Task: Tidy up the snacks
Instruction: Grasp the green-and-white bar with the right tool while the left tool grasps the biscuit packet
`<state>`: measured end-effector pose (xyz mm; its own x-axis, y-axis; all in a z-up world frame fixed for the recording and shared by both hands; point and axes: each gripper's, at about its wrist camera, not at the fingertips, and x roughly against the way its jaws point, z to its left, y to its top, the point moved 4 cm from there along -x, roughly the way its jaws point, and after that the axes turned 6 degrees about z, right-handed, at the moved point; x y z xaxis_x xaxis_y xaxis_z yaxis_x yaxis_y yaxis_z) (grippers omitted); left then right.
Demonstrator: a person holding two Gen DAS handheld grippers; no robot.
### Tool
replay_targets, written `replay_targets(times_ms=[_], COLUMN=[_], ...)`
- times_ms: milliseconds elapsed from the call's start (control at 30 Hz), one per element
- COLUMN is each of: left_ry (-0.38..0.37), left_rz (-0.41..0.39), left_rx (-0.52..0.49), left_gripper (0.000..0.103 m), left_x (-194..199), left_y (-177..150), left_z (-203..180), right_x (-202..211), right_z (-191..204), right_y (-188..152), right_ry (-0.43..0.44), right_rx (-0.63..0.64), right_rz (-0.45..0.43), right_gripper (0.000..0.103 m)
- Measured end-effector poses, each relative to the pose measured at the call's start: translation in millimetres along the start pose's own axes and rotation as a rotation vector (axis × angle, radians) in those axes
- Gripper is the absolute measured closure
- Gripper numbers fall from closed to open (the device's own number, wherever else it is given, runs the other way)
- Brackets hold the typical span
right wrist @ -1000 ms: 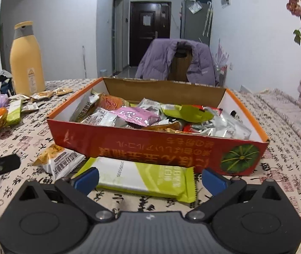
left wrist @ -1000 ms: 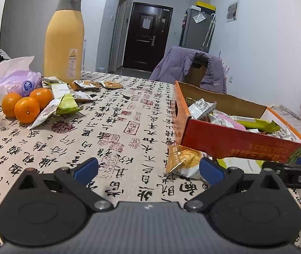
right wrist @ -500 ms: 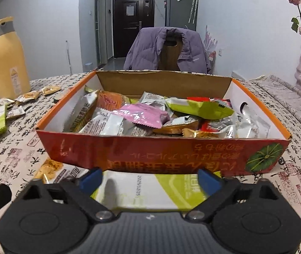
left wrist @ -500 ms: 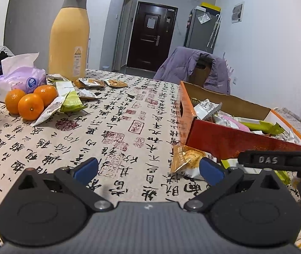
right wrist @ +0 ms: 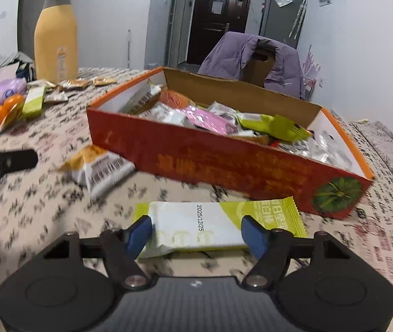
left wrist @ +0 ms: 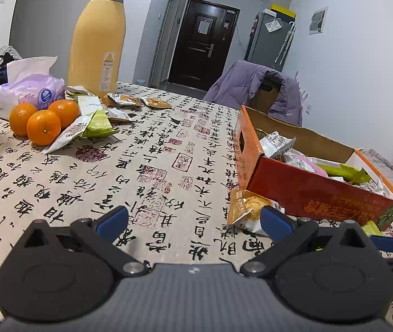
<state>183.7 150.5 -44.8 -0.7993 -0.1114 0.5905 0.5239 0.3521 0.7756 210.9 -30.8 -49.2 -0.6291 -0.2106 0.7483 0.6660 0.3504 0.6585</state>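
We see open tablecloth (left wrist: 152, 166) between the oranges (left wrist: 43, 127) at the left and the red snack box (right wrist: 224, 163) at the right; this is the widest free lane. The box's near long wall runs diagonally in the right wrist view, w/ a narrow strip of cloth between it and the gripper.

The green-and-white snack bar (right wrist: 213, 225) lies flat just in front of that wall, long axis roughly parallel to it (its green serrated end points right, toward the box's pumpkin-print corner). A gold-and-white packet (right wrist: 99, 168) lies near the box's left corner.

The right gripper (right wrist: 196, 233) has just been closing; its blue pads (right wrist: 139, 233) bracket the bar approx. at half width. We cannot tell if they press it yet.

The left gripper (left wrist: 193, 221) is spread wide over bare cloth, holding nothing.
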Motion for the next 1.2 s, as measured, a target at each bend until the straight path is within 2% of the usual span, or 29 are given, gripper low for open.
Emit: replay_targets(times_ms=[100, 133, 167, 233, 367, 500, 600, 733, 900, 1000, 1133, 1200], left_ry=[0.003, 0.002, 0.002, 0.007, 0.012, 0.014, 0.01, 0.007, 0.008, 0.011, 0.014, 0.014], left_rz=[0.0, 0.001, 0.003, 0.004, 0.006, 0.016, 0.022, 0.02, 0.02, 0.021, 0.019, 0.017], left_rx=[0.003, 0.005, 0.005, 0.003, -0.006, -0.013, -0.012, -0.012, -0.009, -0.012, -0.025, -0.03], left_gripper=[0.0, 0.0, 0.0, 0.0, 0.0, 0.0, 0.0, 0.0, 0.0, 0.0, 0.0, 0.0], left_x=[0.3, 0.2, -0.2, -0.5, -0.9, -3.9, -4.7, -4.3, -3.8, -3.9, -3.4, -2.8], left_y=[-0.1, 0.1, 0.1, -0.1, -0.9, -1.1, -1.6, -1.7, -1.7, -2.0, -2.8, -3.1], left_z=[0.2, 0.4, 0.0, -0.4, -2.4, -2.2, -1.6, -1.3, -0.9, -2.1, -4.7, -5.4], right_x=[12.2, 17.1, 20.0, 20.4, 2.9, -21.6, -20.1, -2.3, 9.6, 10.7, 1.6, 0.6], right_z=[-13.8, -18.6, -23.2, -33.0, -39.0, -31.8, -23.2, -22.5, -40.7, -53.2, -61.4, -58.9], right_y=[-6.1, -6.2, -5.5, -1.1, 13.1, 14.8, 4.3, -11.3, -29.0, -33.2, -29.2, -26.5], right_ry=[0.004, 0.007, 0.004, -0.022, -0.114, -0.218, -0.21, -0.241, -0.208, -0.115, -0.004, 0.002], right_rx=[-0.036, -0.065, -0.094, -0.167, -0.253, -0.197, -0.132, -0.029, -0.031, -0.096, -0.187, -0.187], right_rz=[0.018, 0.007, -0.006, -0.03, -0.042, 0.027, 0.035, -0.006, 0.009, 0.002, -0.003, -0.008], right_gripper=[0.033, 0.028, 0.015, 0.003, 0.003, 0.007, 0.008, 0.008, 0.008, 0.017, 0.039, 0.053])
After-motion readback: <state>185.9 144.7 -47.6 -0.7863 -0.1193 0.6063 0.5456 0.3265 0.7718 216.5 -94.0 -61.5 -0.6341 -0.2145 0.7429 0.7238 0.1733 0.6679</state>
